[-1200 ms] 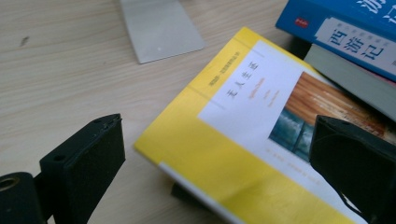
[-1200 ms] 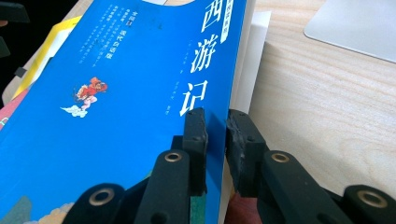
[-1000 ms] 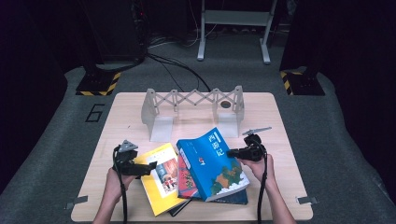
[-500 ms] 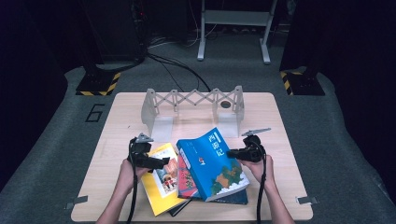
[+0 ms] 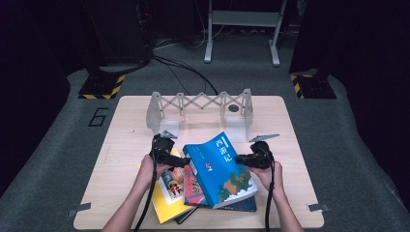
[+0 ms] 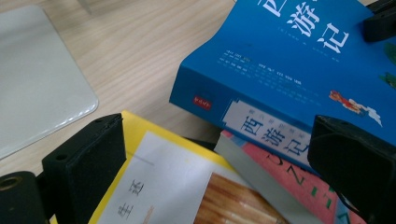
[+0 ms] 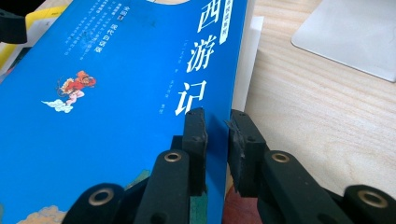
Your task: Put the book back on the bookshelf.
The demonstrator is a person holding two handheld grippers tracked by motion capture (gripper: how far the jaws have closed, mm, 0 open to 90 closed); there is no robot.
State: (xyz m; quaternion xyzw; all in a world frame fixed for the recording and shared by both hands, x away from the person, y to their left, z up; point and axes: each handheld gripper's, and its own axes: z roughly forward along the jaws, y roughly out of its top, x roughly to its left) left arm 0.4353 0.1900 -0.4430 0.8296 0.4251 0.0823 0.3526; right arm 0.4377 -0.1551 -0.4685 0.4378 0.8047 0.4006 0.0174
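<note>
The table (image 5: pixel 121 145), a pale wooden top, is carrying a grey folding rack (image 5: pixel 200 108) at its far side and a loose pile of books nearer the person. The blue book (image 5: pixel 217 169) is lying on top of that pile, tilted, with its far edge raised; its cover is showing large white characters, a small red figure on a cloud, and a white label on the spine. Under it a pink book (image 6: pixel 299 179) is sticking out, and lowest to the left a yellow book (image 6: pixel 140 135) with a white panel is lying flat. A dark book (image 5: pixel 241 205) is peeking out at the bottom of the pile, mostly hidden, so its cover is hard to make out. The yellow book is being cut off by the lower edge of the left gripper view, and the small print on the blue cover is too fine to read.

The right gripper (image 7: pixel 217 135) is pinching the right-hand edge of the blue book, its jaws drawn nearly together with the cover and pages between them. The left gripper (image 6: pixel 210 158) is hanging with its jaws spread wide, over the yellow book and facing the spine of the blue book, gripping nothing; whether a jaw is touching the spine I cannot tell
</note>
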